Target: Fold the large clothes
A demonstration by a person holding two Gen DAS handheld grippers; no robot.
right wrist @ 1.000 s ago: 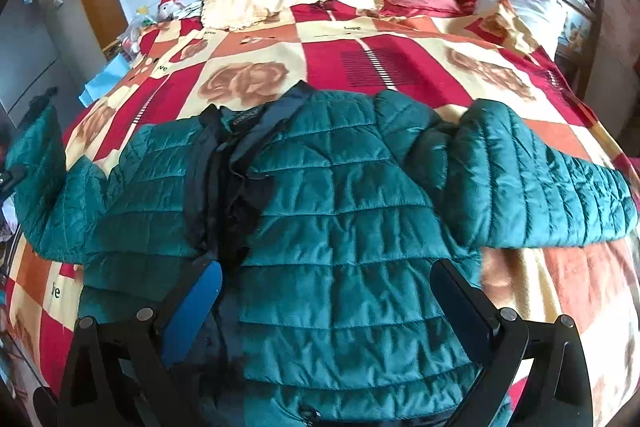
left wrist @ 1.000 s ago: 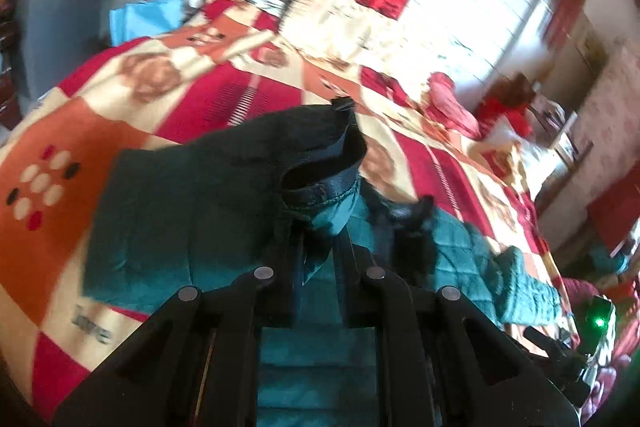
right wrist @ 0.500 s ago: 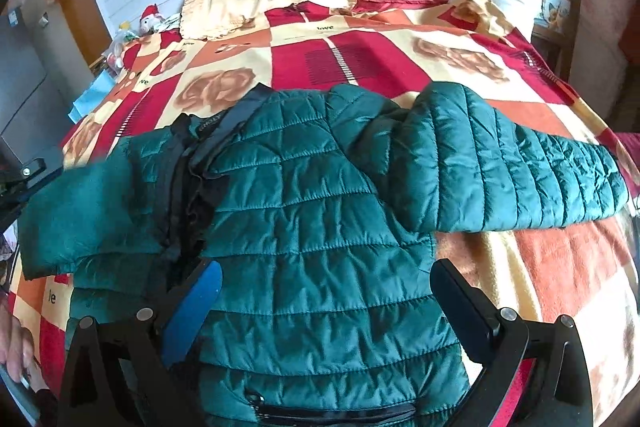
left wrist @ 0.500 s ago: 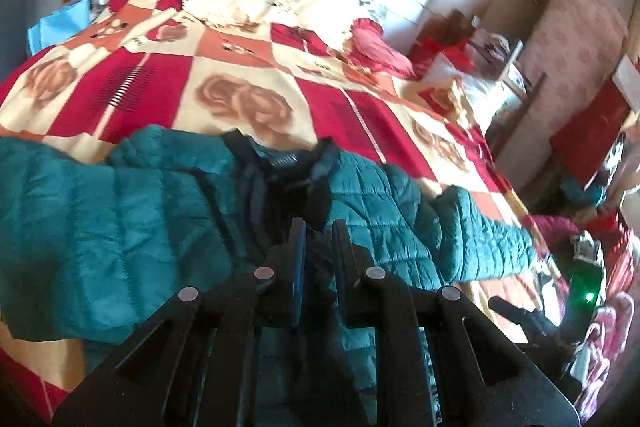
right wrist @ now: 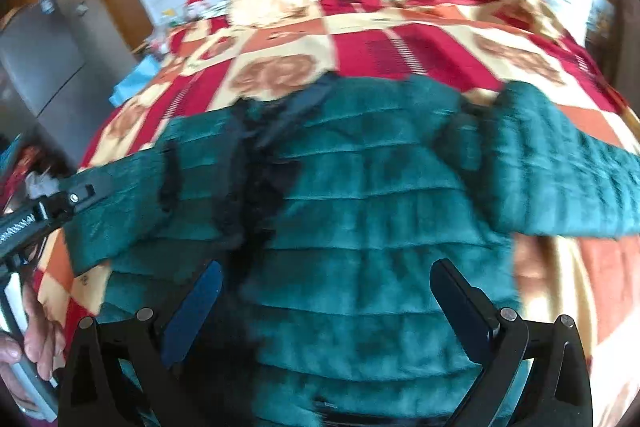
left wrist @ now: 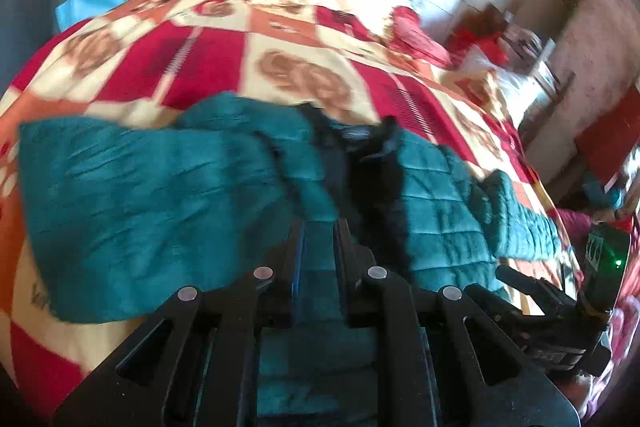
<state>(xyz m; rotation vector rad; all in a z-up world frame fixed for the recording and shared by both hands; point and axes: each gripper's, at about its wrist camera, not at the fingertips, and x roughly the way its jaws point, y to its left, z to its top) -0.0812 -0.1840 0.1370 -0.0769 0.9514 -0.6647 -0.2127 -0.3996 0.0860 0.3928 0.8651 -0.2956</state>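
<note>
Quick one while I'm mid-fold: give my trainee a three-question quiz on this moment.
1. True or false: the right gripper is open above the teal quilted jacket.
2. The jacket lies on: A) a checked blanket, B) a bare floor, C) a chair.
3. Fill in: the left gripper is closed on the jacket's ____.

Key: 1 true; 2 A; 3 sleeve.

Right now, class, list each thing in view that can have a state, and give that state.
Green jacket: spread flat on the bed, front unzipped.
Right sleeve: stretched out sideways.
Left sleeve: lying out sideways.
Left gripper: fingers nearly closed; grip unclear.
Right gripper: fingers wide open, empty.
Bedspread: spread flat.
</note>
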